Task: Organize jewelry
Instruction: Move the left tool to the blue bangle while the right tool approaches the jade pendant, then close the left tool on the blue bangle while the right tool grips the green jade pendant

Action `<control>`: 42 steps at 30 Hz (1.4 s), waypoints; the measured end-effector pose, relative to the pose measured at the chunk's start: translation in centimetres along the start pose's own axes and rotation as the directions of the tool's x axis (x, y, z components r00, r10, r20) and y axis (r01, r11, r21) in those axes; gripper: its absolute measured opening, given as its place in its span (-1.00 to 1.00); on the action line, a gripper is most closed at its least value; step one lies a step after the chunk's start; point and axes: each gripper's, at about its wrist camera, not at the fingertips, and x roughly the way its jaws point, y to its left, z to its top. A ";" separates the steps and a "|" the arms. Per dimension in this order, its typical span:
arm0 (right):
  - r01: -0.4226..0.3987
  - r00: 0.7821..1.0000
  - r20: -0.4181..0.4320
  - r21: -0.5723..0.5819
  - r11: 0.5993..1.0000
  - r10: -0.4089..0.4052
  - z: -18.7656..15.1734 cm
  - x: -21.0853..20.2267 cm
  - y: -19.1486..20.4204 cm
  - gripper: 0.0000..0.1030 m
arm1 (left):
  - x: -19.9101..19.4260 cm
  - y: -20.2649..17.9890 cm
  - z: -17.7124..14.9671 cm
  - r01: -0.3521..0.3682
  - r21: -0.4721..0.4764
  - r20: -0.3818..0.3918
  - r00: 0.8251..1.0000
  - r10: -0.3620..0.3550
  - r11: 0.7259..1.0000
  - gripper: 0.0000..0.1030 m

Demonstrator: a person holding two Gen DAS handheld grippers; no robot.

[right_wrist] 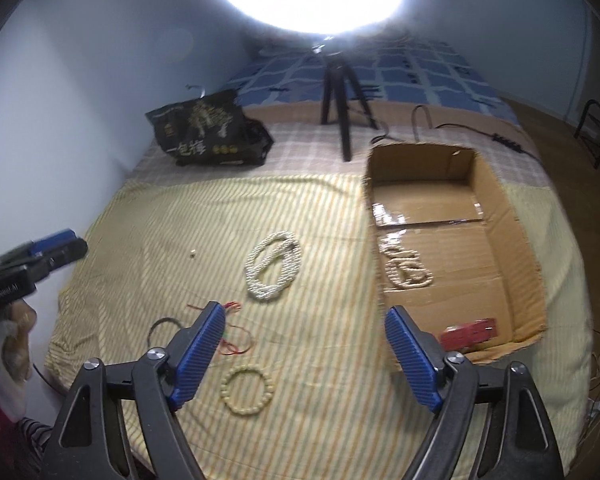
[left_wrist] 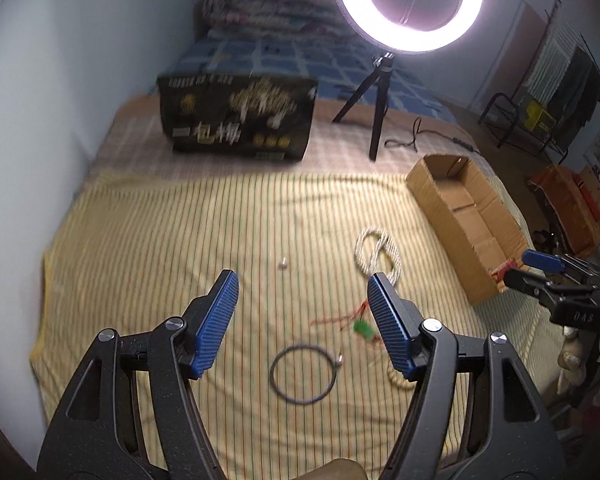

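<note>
Jewelry lies on a yellow striped cloth (left_wrist: pixel 180 240). A white bead necklace (right_wrist: pixel 274 270) is coiled mid-cloth; it also shows in the left wrist view (left_wrist: pixel 376 254). A cream bead bracelet (right_wrist: pixel 247 389), a dark cord ring (left_wrist: pixel 303 374), a red string with a green charm (left_wrist: pixel 360 326) and a loose bead (left_wrist: pixel 283 264) lie near the front. The open cardboard box (right_wrist: pixel 516 216) holds a bead necklace (right_wrist: pixel 406 272) and a red item (right_wrist: pixel 470 332). My left gripper (left_wrist: pixel 302 292) is open and empty above the cord ring. My right gripper (right_wrist: pixel 304 324) is open and empty above the bracelet.
A ring light on a black tripod (left_wrist: pixel 378 100) stands behind the cloth with its cable (right_wrist: pixel 476 132). A black printed bag (left_wrist: pixel 236 116) sits at the back left. A wall runs along the left. A blue checked blanket (right_wrist: pixel 420 76) lies beyond.
</note>
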 end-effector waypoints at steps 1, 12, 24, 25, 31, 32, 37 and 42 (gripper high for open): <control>-0.013 1.000 -0.007 0.000 1.000 0.013 -0.1 0.4 0.3 0.58 | 0.3 0.6 -0.6 0.012 -0.014 -0.020 1.000 -0.012 1.000 0.34; -0.118 0.988 -0.113 -0.078 0.990 0.109 -1.8 5.3 3.3 0.18 | 5.3 4.8 -6.4 0.047 -0.128 -0.197 0.978 -0.072 0.991 -0.04; -0.185 0.955 -0.255 -0.108 0.977 0.153 -2.6 11.6 5.8 -0.14 | 9.5 5.0 -8.7 0.026 -0.127 -0.296 0.953 -0.063 0.992 -0.26; -0.188 0.953 -0.262 -0.112 0.976 0.154 -2.6 11.9 6.0 -0.14 | 9.7 5.0 -8.7 0.025 -0.124 -0.299 0.952 -0.061 0.992 -0.26; -0.197 0.942 -0.300 -0.136 0.971 0.149 -2.7 13.6 6.8 -0.22 | 10.8 4.8 -8.3 0.015 -0.118 -0.310 0.950 -0.051 0.993 -0.26; -0.194 0.942 -0.304 -0.144 0.970 0.144 -2.7 13.8 7.0 -0.24 | 11.0 4.7 -8.3 0.013 -0.116 -0.310 0.950 -0.048 0.993 -0.26; -0.173 0.946 -0.306 -0.190 0.966 0.110 -2.6 14.7 8.1 -0.29 | 11.6 4.6 -8.1 0.008 -0.117 -0.311 0.949 -0.044 0.993 -0.26; -0.143 0.947 -0.314 -0.238 0.961 0.063 -2.4 16.0 9.5 -0.35 | 12.1 4.3 -8.0 -0.006 -0.092 -0.311 0.950 -0.023 0.996 -0.26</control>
